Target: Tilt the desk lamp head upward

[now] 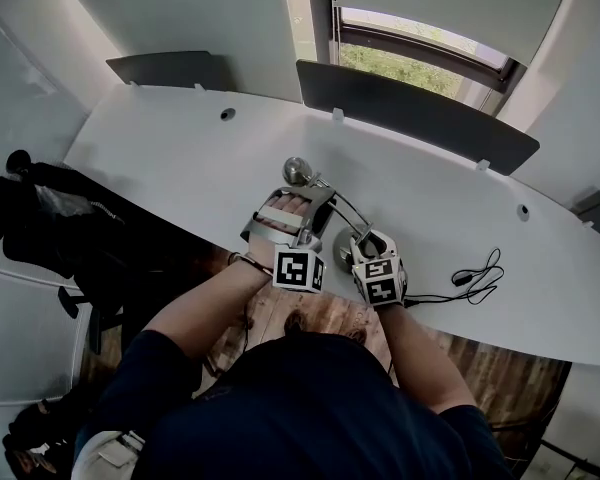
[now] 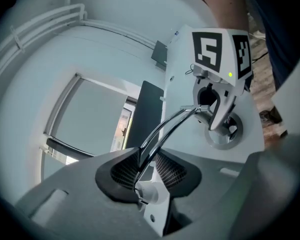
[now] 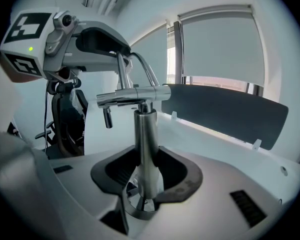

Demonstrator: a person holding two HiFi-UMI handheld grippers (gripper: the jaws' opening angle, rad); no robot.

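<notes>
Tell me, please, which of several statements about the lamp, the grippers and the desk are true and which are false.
1. The right gripper is shut on the upright lamp post. True.
2. The thin metal lamp arm passes between the jaws of the left gripper. True.
3. A black cable lies on the desk to the left of both grippers. False: in the head view it lies to their right.
4. The desk is made of bare wood. False: the desk is white; it is the floor below it that is wooden.
</notes>
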